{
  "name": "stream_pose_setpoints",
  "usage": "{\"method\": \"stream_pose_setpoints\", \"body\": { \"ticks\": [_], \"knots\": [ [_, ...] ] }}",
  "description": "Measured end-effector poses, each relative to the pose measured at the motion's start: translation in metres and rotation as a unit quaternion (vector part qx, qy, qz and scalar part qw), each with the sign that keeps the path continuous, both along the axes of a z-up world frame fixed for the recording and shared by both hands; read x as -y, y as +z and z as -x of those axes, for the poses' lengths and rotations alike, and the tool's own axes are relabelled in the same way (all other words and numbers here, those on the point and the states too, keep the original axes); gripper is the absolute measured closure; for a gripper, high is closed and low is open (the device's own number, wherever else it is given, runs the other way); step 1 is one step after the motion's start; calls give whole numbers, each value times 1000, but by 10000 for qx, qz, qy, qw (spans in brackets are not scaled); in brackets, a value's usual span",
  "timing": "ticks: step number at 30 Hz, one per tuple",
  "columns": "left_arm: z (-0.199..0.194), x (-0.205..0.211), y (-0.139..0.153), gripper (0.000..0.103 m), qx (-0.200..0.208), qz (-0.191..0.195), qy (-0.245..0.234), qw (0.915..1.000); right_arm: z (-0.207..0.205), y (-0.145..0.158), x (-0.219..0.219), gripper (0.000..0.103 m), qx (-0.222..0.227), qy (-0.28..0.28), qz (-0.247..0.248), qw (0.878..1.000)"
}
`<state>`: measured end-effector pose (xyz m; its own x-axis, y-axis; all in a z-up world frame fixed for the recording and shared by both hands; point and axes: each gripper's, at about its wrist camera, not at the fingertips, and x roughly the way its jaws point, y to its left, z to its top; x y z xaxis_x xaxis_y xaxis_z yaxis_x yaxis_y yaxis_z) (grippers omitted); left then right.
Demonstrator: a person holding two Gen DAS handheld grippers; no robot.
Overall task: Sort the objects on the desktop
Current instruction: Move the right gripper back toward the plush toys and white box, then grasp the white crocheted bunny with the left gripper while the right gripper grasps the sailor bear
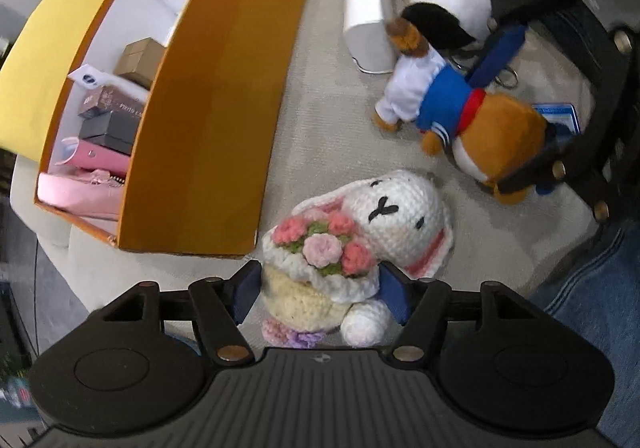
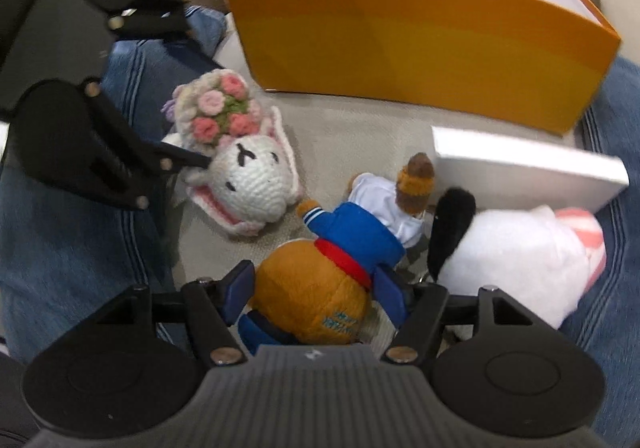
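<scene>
Pink case [image 1: 80, 194] inside orange box [image 1: 216, 96] shows only leftward.

- left claw [image 1: 320, 290]: black linkage arms, brass rivets, blue pads, ribbed grey body
- right claw [image 2: 314, 294]: same build
- blue jeans [image 2: 60, 232]

A bare strip of cushion [image 1: 320, 120] runs between the orange box [image 1: 216, 120] and the white box [image 1: 366, 0] (narrow); the rabbit [image 1: 384, 216] and bear [image 1: 480, 128] crowd its near end.
</scene>
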<state>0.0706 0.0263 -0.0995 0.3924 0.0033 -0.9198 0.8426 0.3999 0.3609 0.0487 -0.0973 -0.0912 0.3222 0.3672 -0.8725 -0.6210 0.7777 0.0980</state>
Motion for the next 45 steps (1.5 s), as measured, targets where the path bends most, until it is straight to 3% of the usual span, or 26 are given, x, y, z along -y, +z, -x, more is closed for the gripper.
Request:
{"method": "stream_pose_setpoints", "body": {
  "ticks": [3,7,10,13,14,17,23,25,27,35,39,43,45],
  "knots": [
    [-3,-5,5,35,-87,178,640,9978,6,1,0,44,200,230,-11,9995],
    [-1,-19,10,41,-135,527,1706,9838,6,4,4,49,235,320,-142,9991],
    [-1,-33,15,41,-309,1030,2674,9576,6,5,10,49,163,313,-248,9991],
    [6,-42,15,41,-735,1583,3435,9228,2,5,23,48,-69,163,-371,9992],
    [12,-41,14,41,-647,1635,3576,9172,0,5,29,47,-173,60,-445,9988],
    [19,-38,12,41,-422,1730,3912,9029,0,7,41,48,-308,-171,-594,9976],
    [24,-39,5,41,-909,2203,4468,8623,7,6,44,46,-312,-275,-412,9983],
    [31,-37,4,41,-813,2224,4585,8566,12,5,42,46,-280,-243,-339,9987],
    [32,-37,0,41,-762,2325,4753,8451,13,3,38,46,-261,-170,-313,9990],
    [50,-38,0,42,-595,2691,5118,8137,3,-13,31,43,-288,-156,-648,9974],
    [55,-42,2,46,-437,2936,5263,7968,4,-7,43,52,-264,-184,-852,9958],
    [62,-58,9,48,-514,3331,5477,7658,6,3,51,54,-293,-137,-1215,9921],
    [63,-63,16,48,-552,3586,5610,7441,8,12,54,54,-230,-64,-1342,9907]
  ]
}}
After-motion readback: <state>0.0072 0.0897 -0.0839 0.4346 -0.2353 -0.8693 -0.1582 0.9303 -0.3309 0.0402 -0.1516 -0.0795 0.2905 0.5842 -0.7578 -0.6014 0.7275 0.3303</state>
